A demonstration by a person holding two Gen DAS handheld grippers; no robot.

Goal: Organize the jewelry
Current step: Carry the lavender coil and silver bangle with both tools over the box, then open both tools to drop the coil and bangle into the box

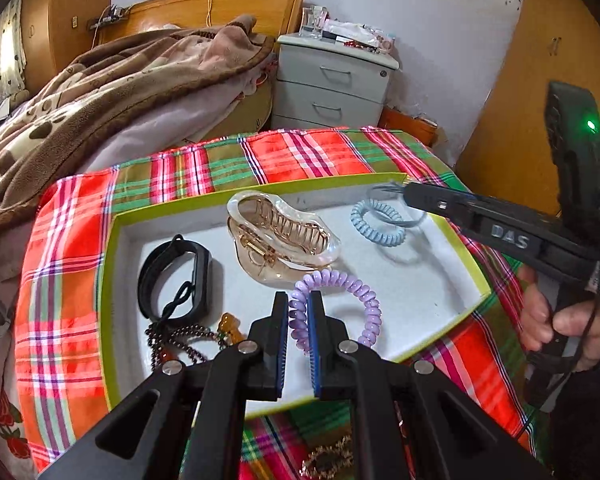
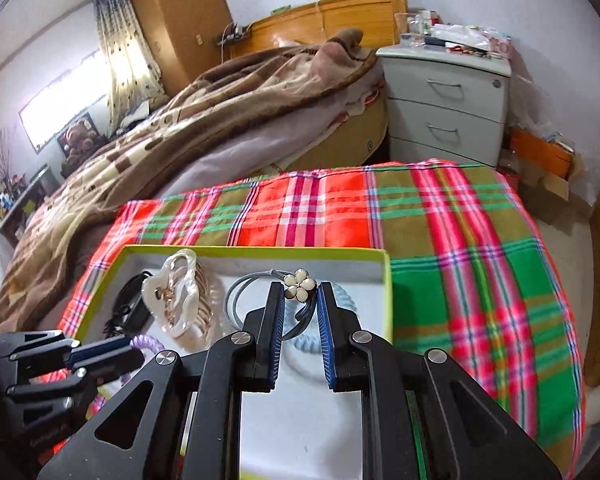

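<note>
Left wrist: the left gripper has its jaws clamped on a purple coil hair tie over the green-rimmed tray, near the clear hair claw.

Right wrist: the right gripper has its jaws closed on a grey flower hair tie above the tray's far right corner.

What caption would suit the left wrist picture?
Left gripper pinches a purple coil hair tie over a white tray of hair accessories.

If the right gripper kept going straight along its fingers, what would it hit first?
Probably the far wall of the green-rimmed tray. The right gripper, shut on a grey hair tie with a flower charm, points down over the blue coil tie; depth is unclear.
</note>
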